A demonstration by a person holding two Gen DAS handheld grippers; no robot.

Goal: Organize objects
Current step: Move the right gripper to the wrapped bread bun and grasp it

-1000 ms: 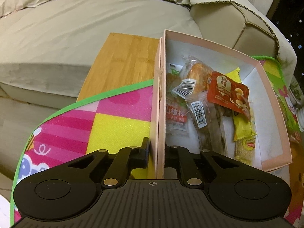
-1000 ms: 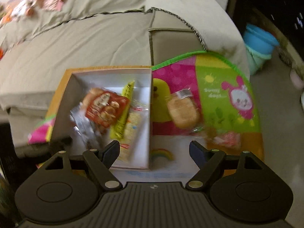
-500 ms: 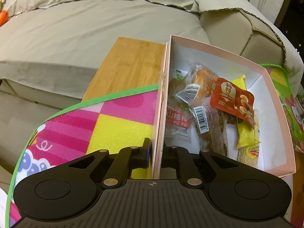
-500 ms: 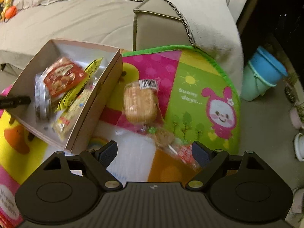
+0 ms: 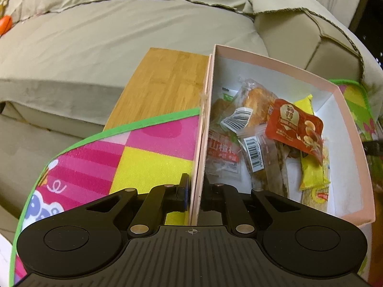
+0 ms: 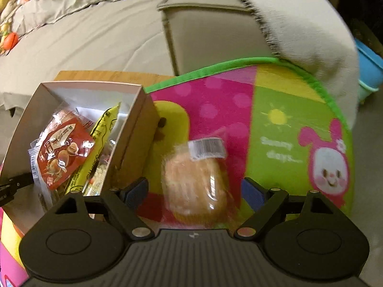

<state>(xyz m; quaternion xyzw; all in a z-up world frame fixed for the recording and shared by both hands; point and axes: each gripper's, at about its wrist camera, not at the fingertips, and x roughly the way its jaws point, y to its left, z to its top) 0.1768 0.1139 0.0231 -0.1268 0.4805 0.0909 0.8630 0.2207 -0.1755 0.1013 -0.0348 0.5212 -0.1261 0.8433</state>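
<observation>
A home living room. A beige sofa (image 5: 119, 35) with a throw cover fills the background. A children's cartoon play mat (image 6: 287, 119) covers a low wooden table (image 5: 162, 81).

**Low wooden table, play mat and what rests there**

A bamboo-toned wooden table (image 5: 165, 81) is seen in front of a beige sofa; most of its top is covered by a bright play mat (image 5: 134, 157) edged in green, printed with pink and yellow blocks, a sun and a pink rabbit; one corner of bare wood is left exposed. A pink cardboard box (image 5: 354, 129) filled with snack packets is set on the mat; a wrapped bun (image 6: 196, 179) with a barcode label lies on the mat just beside the box, apart from its wall.
</observation>
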